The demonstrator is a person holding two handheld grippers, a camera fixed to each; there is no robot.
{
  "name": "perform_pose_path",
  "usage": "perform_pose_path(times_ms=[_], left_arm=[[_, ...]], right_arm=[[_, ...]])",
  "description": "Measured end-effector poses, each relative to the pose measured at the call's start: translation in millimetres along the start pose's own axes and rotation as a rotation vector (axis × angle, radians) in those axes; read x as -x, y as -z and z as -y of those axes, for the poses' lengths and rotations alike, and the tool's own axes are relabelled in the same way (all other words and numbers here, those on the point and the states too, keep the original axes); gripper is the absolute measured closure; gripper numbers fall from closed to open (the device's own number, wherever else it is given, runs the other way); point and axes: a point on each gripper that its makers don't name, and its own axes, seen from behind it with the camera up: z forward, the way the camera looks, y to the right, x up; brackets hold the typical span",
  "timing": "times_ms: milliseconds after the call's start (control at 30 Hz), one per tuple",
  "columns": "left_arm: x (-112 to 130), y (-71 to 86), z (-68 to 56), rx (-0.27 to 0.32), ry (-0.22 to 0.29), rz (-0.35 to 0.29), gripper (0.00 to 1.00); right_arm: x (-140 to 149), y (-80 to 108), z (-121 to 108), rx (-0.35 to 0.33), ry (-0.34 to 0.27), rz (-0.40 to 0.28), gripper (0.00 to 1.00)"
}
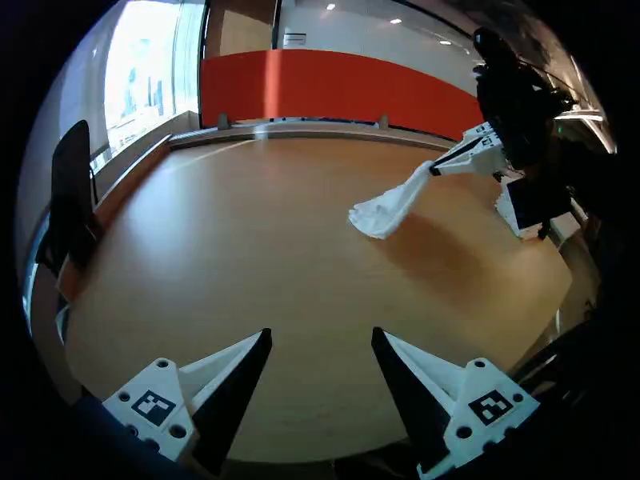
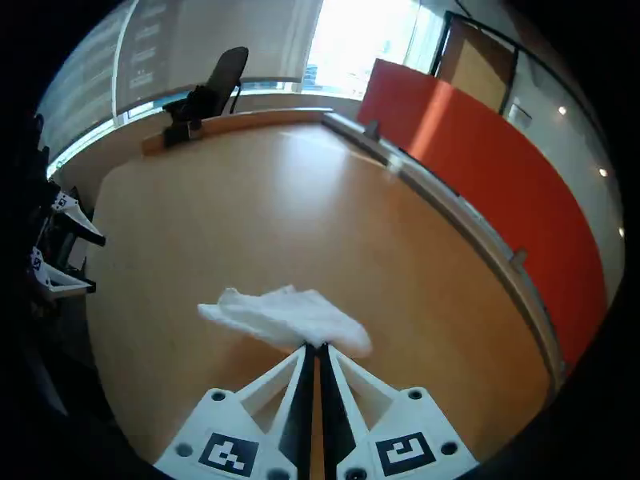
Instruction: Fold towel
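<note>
R gripper (image 2: 318, 349) is pinching the white towel (image 2: 284, 318) by one end, jaws nearly closed on it — cloth is drooping toward the wooden table (image 2: 264, 208). L gripper (image 1: 320, 334) is hovering well apart, jaws wide, holding nothing.

towel (image 2: 284, 318): 1 | left gripper (image 1: 320, 352) + right gripper (image 2: 318, 352): 2 | table (image 1: 240, 240): 1 | chair (image 2: 226, 70): 1 | orange partition (image 1: 336, 84): 1
</note>
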Motion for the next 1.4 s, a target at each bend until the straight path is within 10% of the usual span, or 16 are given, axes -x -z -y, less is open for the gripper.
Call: perform_pose_path(times_ms=[367, 1400], left_arm=[[-20.1, -2.6, -11.5, 0.031, -0.023, -0.038, 0.07], [-29.4, -5.2, -18.7, 0.041, -0.032, -0.042, 0.07]], right_arm=[[-38.1, 42.8, -39.5, 0.074, 0.03, -0.062, 0.96], [-0.1, 105.3, -113.4, 0.141, -0.076, -0.052, 0.96]])
